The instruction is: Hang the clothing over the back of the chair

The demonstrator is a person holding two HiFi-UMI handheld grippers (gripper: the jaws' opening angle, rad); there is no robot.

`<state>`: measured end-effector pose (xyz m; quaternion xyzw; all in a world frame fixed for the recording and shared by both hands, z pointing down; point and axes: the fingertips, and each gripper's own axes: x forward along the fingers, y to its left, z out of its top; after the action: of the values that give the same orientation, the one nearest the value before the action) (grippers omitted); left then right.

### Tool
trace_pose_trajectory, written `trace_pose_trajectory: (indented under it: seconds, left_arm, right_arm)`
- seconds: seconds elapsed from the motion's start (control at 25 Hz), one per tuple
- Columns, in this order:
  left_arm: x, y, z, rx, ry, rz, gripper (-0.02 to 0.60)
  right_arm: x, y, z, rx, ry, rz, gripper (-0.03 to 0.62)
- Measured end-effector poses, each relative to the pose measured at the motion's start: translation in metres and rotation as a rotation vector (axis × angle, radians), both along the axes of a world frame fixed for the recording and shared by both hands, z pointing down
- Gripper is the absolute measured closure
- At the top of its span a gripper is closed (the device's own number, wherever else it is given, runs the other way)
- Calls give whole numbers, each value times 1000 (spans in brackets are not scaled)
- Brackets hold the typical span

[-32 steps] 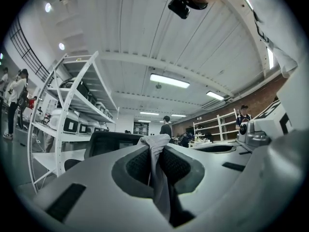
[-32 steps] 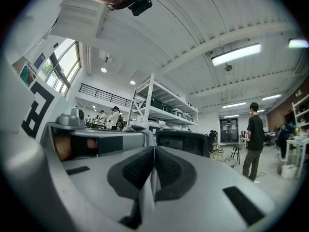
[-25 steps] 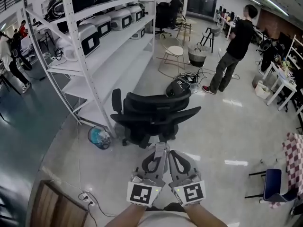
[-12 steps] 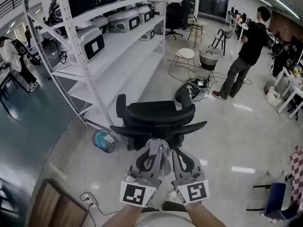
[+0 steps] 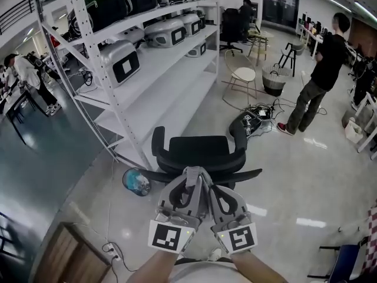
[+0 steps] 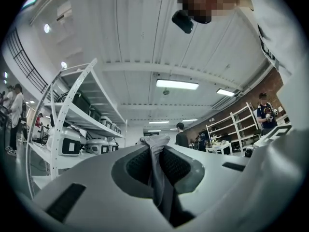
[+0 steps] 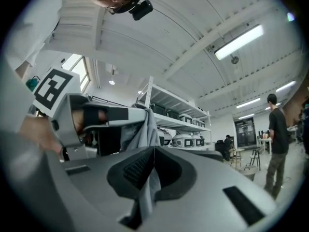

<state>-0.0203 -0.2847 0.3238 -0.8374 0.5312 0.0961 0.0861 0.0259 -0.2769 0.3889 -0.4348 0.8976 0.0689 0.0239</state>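
Note:
A black office chair (image 5: 199, 149) stands on the floor just ahead of me in the head view. My two grippers are held side by side over its near edge. The left gripper (image 5: 192, 174) is shut on a bunched fold of grey clothing (image 5: 194, 172), which shows between its pads in the left gripper view as grey clothing (image 6: 158, 151). The right gripper (image 5: 210, 188) is shut on the same grey clothing (image 7: 150, 153), with the left gripper (image 7: 99, 122) close beside it. Most of the garment is hidden under the grippers.
A tall white shelving rack (image 5: 126, 58) with several machines runs along the left. A blue bin (image 5: 136, 181) sits left of the chair and a black bag (image 5: 244, 125) with cables lies behind it. A person (image 5: 321, 69) stands at the right. A wooden panel (image 5: 62, 255) lies at the lower left.
Both grippers have moved forward and slightly up with the grey clothing still pinched. Their tips now overlap the chair's near edge, and the chair looks closer.

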Motion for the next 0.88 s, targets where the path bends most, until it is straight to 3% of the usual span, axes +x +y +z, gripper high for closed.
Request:
trace_pose_trajectory:
  seconds: [0.2, 0.36, 0.6, 0.88]
  left_arm:
    - [0, -22, -24, 44, -13, 17, 546]
    - [-2, -49, -49, 73, -68, 23, 546]
    - [-7, -91, -80, 136, -50, 21, 546]
    - [-7, -138, -115, 150, -81, 34, 546]
  right_arm:
    - [0, -11, -17, 34, -12, 20, 579]
    - [1, -9, -23, 60, -25, 46, 579]
    - [-8, -6, -18, 51, 15, 45, 579]
    - [-2, -4, -20, 52, 15, 78, 579]
